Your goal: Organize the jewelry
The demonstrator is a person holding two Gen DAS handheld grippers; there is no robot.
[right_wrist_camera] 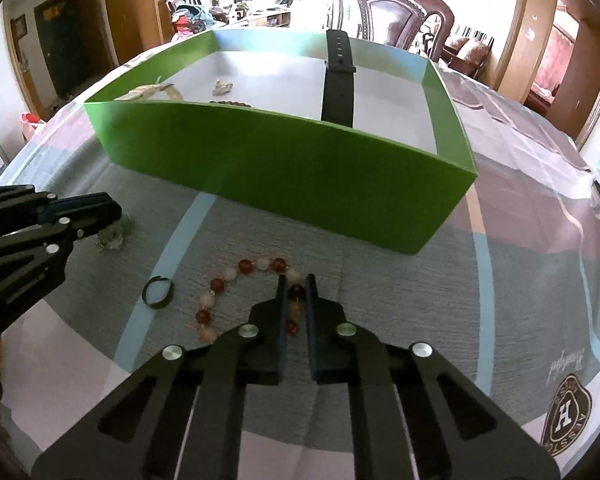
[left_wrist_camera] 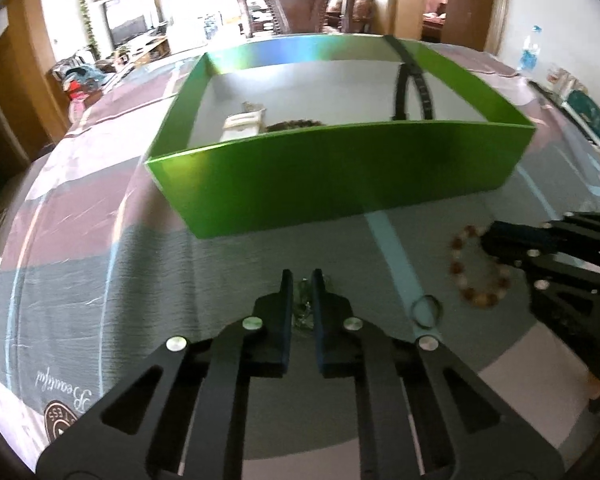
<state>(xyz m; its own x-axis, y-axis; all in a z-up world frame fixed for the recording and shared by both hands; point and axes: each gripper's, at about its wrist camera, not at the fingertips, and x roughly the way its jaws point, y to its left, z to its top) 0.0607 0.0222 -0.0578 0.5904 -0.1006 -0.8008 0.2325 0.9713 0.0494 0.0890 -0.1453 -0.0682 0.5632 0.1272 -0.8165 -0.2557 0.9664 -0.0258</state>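
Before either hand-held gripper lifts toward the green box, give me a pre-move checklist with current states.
1. Left hand-held gripper shut on the small glittery piece: ok.
2. Right hand-held gripper shut on the bead bracelet: ok.
3. Bracelet clear of the dark ring beside it: ok.
4. Green box open on top: ok.
5. Bare floor in the box beside the black strap: ok.
6. Grips firm enough to lift: cannot tell.

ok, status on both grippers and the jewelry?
Left gripper shut on a small clear trinket. Right gripper shut on the bead bracelet. Dark ring loose on the cloth between them. Green box ahead, path clear.
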